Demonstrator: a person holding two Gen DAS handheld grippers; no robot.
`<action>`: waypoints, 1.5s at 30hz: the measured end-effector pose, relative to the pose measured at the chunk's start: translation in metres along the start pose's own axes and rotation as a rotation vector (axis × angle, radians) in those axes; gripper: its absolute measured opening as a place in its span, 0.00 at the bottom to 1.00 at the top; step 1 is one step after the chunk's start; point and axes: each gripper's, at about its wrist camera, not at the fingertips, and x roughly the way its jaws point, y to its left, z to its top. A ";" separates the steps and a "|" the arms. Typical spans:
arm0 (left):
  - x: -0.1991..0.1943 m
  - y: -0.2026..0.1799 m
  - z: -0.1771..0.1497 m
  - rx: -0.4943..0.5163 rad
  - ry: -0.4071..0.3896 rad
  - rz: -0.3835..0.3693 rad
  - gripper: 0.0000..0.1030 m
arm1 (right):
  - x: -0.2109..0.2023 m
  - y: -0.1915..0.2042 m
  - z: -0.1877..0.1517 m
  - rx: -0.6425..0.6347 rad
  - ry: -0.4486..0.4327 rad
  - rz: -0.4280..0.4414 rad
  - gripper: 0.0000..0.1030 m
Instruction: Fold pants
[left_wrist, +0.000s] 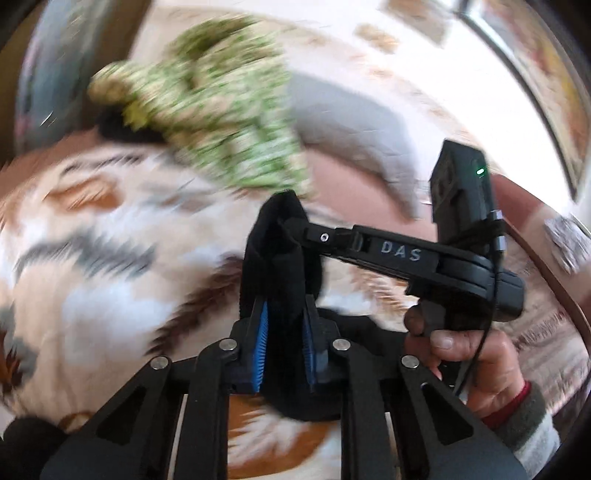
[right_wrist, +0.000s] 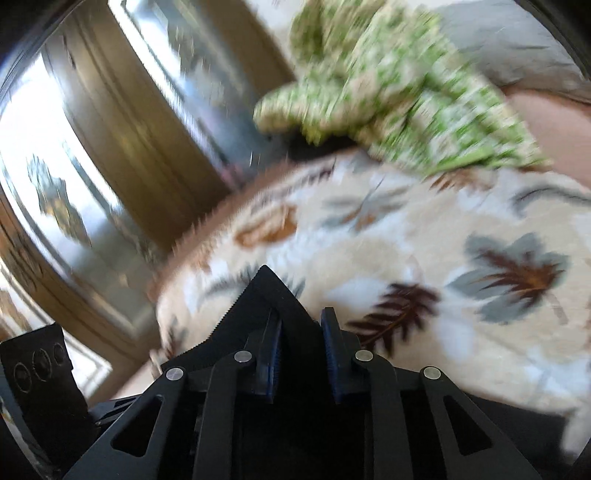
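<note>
Both claws are pinching black pants: the left gripper (left_wrist: 284, 325) is clamping a bunched edge of the pants (left_wrist: 280, 236), and the right gripper (right_wrist: 299, 332) is gripping another black corner, jaws narrow on cloth. The fabric is hanging limp above the leaf-patterned blanket (right_wrist: 424, 236), so it is probably handling as soft, light and floppy. Holding at the waistband corners should be keeping it spread. A green flowered cloth (left_wrist: 207, 103) is lying further back.

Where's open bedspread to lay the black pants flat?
Free: the leaf-print cream bedspread between the grippers and the green-and-white patterned cloth heap. Crowded: the far end, with that heap and the grey pillow. Left gripper and right gripper both pinch the black fabric.
</note>
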 end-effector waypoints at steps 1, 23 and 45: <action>0.001 -0.017 0.001 0.031 0.003 -0.038 0.14 | -0.026 -0.009 0.001 0.015 -0.046 -0.008 0.10; 0.050 -0.094 -0.048 0.292 0.257 -0.168 0.67 | -0.152 -0.130 -0.122 0.472 -0.146 -0.154 0.81; 0.058 -0.071 -0.032 0.212 0.232 -0.095 0.71 | -0.185 -0.081 -0.105 0.303 -0.227 -0.266 0.12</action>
